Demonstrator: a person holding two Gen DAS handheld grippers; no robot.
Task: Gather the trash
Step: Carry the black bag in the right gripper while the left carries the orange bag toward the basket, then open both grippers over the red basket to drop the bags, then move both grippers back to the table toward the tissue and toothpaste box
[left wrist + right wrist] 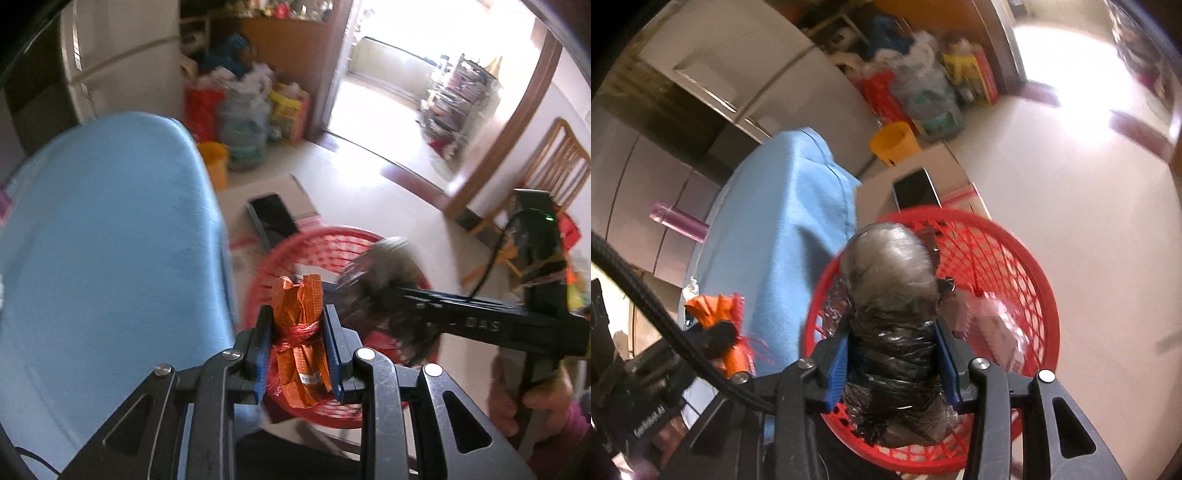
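My left gripper [297,314] is shut on a crumpled orange wrapper [301,354] tied round with red string, which stands upright between the blue pads. It hangs over the near rim of a red mesh basket [332,240] on the floor. My right gripper [892,326] holds a bundle of black and grey plastic film [890,266] directly above the red mesh basket [1034,266], with both pads against the bundle's sides. Some pale wrapping lies inside the basket. In the right wrist view the orange wrapper [709,306] shows at the left, beside the blue cloth.
A blue cloth-covered surface [110,240] rises left of the basket. Behind the basket a dark phone [273,218] lies on a box. A yellow bucket [214,155] and piled bags [243,110] stand by the wall; a wooden chair [554,158] at right. A hand [517,398] holds the right gripper.
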